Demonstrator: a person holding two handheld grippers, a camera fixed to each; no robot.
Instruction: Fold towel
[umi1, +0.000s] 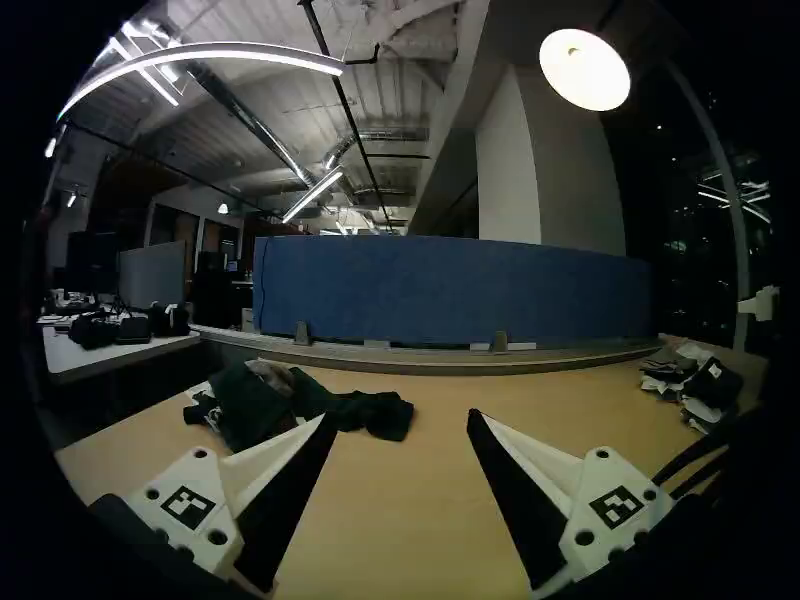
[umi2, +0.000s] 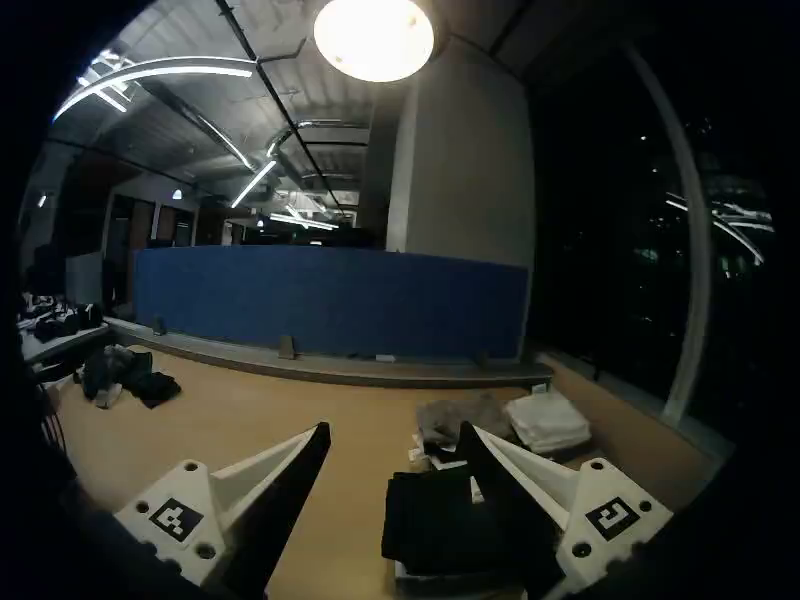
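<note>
A crumpled dark green towel (umi1: 300, 405) lies on the wooden table (umi1: 420, 490) left of centre in the left gripper view, just beyond my left gripper's left finger. My left gripper (umi1: 400, 430) is open above the table with nothing between its fingers. The right gripper view has the same dark heap (umi2: 125, 375) far off at the left. My right gripper (umi2: 395, 440) is open too. A folded black cloth (umi2: 440, 520) lies under and beside its right finger. Behind that cloth sit a grey folded cloth (umi2: 455, 415) and a white folded towel (umi2: 548, 420).
A blue divider panel (umi1: 450, 290) runs along the far edge of the table. A pile of black and white cloths (umi1: 695, 385) sits at the table's right end. Another desk with bags (umi1: 110, 330) stands beyond the left edge. A concrete pillar (umi2: 460, 190) rises behind the divider.
</note>
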